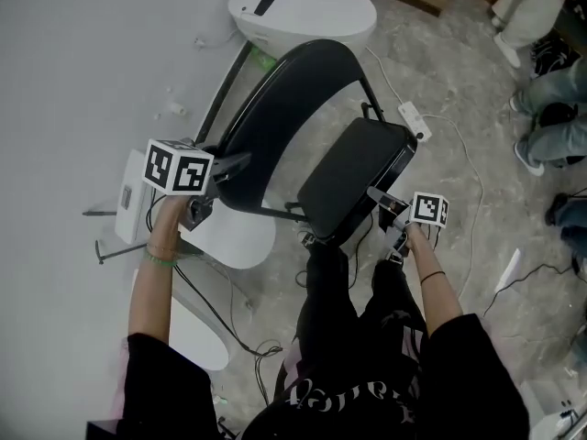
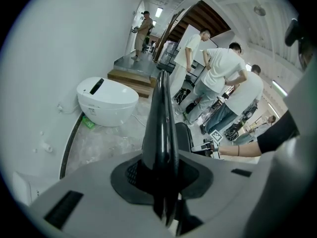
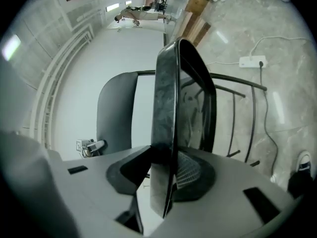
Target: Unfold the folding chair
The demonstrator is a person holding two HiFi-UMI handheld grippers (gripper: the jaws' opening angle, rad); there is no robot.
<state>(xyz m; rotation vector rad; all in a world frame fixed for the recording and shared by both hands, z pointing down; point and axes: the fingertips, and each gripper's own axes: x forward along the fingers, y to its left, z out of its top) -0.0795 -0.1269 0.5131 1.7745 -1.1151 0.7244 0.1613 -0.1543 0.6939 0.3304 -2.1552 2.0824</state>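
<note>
A black folding chair stands by the wall, its curved backrest (image 1: pixel 293 108) up and its seat (image 1: pixel 353 177) swung out toward me. At the backrest's near left edge, my left gripper (image 1: pixel 240 163) is shut on it. In the left gripper view that edge (image 2: pixel 161 108) runs up between the pads. The right gripper (image 1: pixel 378 196) is at the seat's near right corner. The right gripper view shows the seat's edge (image 3: pixel 166 98) between the jaws, which stand a little apart round it, and the backrest (image 3: pixel 116 113) beyond.
A white rounded appliance (image 1: pixel 303 7) sits behind the chair against the grey wall. On the marble floor to the right lies a power strip (image 1: pixel 415 120) with its cable. White plastic parts (image 1: pixel 234 236) lie under the chair's left side. Several people (image 1: pixel 550 108) stand at the right.
</note>
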